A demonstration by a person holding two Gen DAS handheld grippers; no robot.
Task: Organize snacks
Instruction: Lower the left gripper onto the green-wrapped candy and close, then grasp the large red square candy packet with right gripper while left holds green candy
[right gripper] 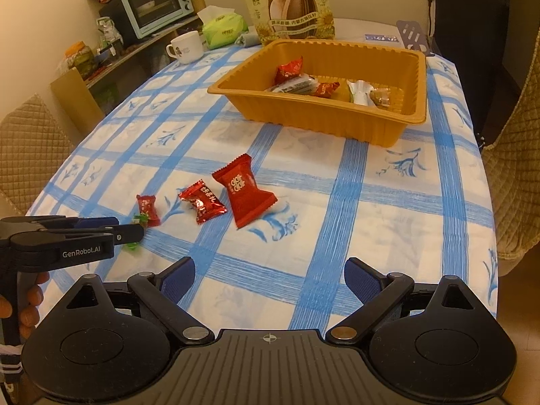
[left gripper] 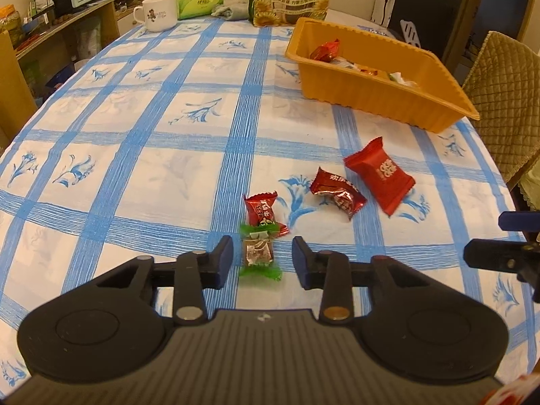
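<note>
Lying on the cloth [left gripper: 135, 155] between the fingers of the left gripper [left gripper: 262, 259]: a green sweet [left gripper: 258, 253], foil-wrapped, twisted ends fanning out front and back. Touching, or just overlapping, a small red sweet [left gripper: 261, 211] at its far end. Probably handling light and crinkly, with a firm lump in the middle and slippery foil; likely best pinching across that middle lump, not the flimsy twists, which would be folding and sliding free. Fingers standing moderately apart, clear of the wrapper on both sides, gripping nothing.

Further out to the right, resting near each other: a red foil sweet [left gripper: 337, 193] and a bigger red packet [left gripper: 379, 175], pillow-shaped, probably soft and easy to crush. Beyond them, sitting well apart: the orange tray [right gripper: 303, 114], already holding several wrapped snacks.

Hovering low over bare cloth nearer the table's edge: the right gripper [right gripper: 270, 280], fingers spread wide, carrying nothing. Standing behind the tray: a seed bag [right gripper: 287, 3]; off to the left, a mug [right gripper: 185, 47].
</note>
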